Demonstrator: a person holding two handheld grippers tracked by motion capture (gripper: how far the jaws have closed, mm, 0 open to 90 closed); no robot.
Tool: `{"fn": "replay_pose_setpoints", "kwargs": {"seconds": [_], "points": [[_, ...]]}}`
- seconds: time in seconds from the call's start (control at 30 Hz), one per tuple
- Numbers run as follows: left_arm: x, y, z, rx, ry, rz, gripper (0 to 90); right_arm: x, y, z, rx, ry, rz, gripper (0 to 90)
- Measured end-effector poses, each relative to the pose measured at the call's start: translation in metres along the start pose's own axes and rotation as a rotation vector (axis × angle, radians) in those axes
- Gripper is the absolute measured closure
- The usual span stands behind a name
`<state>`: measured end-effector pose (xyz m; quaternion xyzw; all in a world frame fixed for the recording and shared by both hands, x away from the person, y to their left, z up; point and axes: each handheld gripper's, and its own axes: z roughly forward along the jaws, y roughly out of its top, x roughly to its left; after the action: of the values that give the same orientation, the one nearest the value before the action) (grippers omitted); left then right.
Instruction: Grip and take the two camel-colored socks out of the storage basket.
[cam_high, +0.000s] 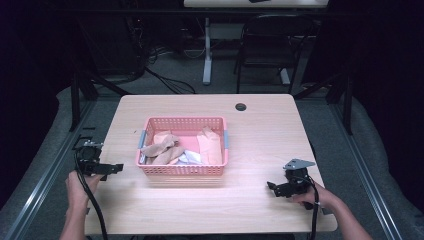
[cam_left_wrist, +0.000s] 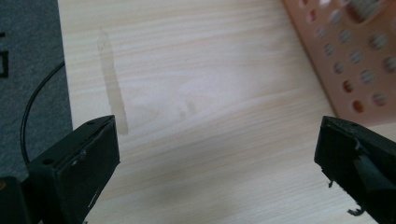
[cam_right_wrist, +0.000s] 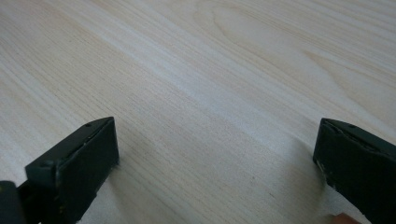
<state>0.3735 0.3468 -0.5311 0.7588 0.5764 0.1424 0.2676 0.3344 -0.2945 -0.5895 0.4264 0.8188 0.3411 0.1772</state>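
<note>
A pink plastic basket (cam_high: 182, 170) stands in the middle of the wooden table (cam_high: 260, 135). It holds crumpled tan and peach cloths (cam_high: 162, 149) and something white (cam_high: 189, 158). My left gripper (cam_high: 111, 169) rests at the table's left edge, left of the basket, jaws open and empty. In the left gripper view the left gripper (cam_left_wrist: 217, 154) has bare wood between its jaws, and the basket wall (cam_left_wrist: 355, 60) is at upper right. My right gripper (cam_high: 274, 188) sits on the table's front right, open and empty. The right gripper (cam_right_wrist: 217, 158) looks along bare wood.
A dark round hole (cam_high: 241, 107) marks the table's far side. A faint streak (cam_left_wrist: 112, 84) runs across the wood near the left edge. A black chair (cam_high: 270, 45) and a white table leg (cam_high: 207, 50) stand beyond the table. Grey floor surrounds it.
</note>
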Motion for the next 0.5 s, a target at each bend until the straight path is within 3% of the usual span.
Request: {"fn": "replay_pose_setpoints", "kwargs": {"seconds": [0.03, 0.5], "points": [[-0.003, 0.004, -0.003, 0.005, -0.017, 0.006, 0.1, 0.0, 0.0, -0.001, 0.006, -0.004, -0.004, 0.0], [-0.022, 0.028, -0.022, 0.017, -0.046, 0.075, 0.1, 0.004, 0.002, -0.001, 0.004, -0.025, -0.029, 0.0]]}}
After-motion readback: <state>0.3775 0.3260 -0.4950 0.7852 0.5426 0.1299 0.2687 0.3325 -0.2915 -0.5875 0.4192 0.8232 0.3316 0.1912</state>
